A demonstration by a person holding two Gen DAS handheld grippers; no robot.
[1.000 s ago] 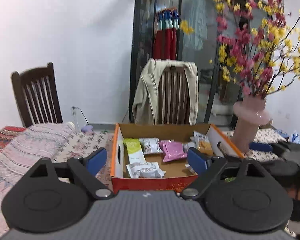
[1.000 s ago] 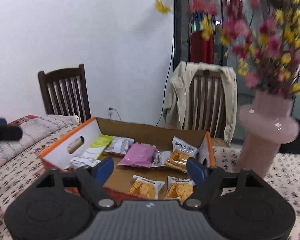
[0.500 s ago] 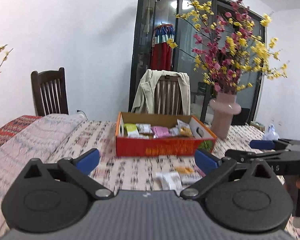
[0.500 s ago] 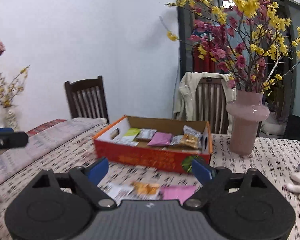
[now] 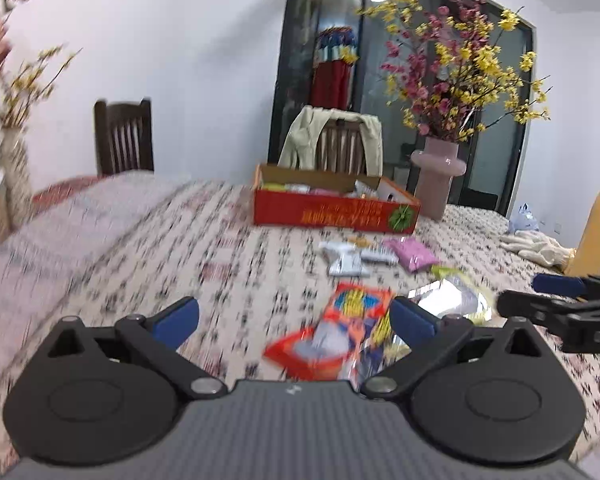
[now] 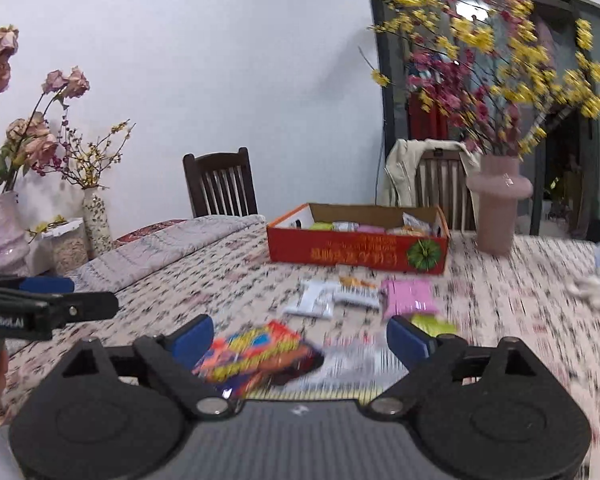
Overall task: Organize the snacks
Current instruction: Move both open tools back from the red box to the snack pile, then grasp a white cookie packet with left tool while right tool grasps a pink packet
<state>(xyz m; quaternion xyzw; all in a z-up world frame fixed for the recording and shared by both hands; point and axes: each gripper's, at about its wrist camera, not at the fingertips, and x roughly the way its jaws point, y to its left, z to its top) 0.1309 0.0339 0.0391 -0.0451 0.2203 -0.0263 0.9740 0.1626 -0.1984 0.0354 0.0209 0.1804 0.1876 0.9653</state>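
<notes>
A big table (image 5: pixel 228 264) with a flowery cloth fills most of both views. At its far side sits a red box (image 5: pixel 332 210) with an open top, and small snack packs lie inside it. Just to the right of the box stands a pink vase (image 5: pixel 438 176) full of yellow and pink flowers. Behind the table are two dark chairs, and one chair (image 5: pixel 336 148) has a pale coat hung on it. Loose snacks lie on the cloth in front of the box: a pink pack (image 6: pixel 408 298), two white packs (image 6: pixel 314 300) beside it, a shiny silver bag (image 5: pixel 452 300), and a bright red and blue bag (image 6: pixel 256 354) closest of all. The left gripper (image 5: pixel 294 318) is wide open and holds nothing. The red and blue bag lies on the cloth below and between its blue fingers (image 5: pixel 176 320). The right gripper (image 6: pixel 300 336) is wide too, with its jaws opening and nothing held.
</notes>
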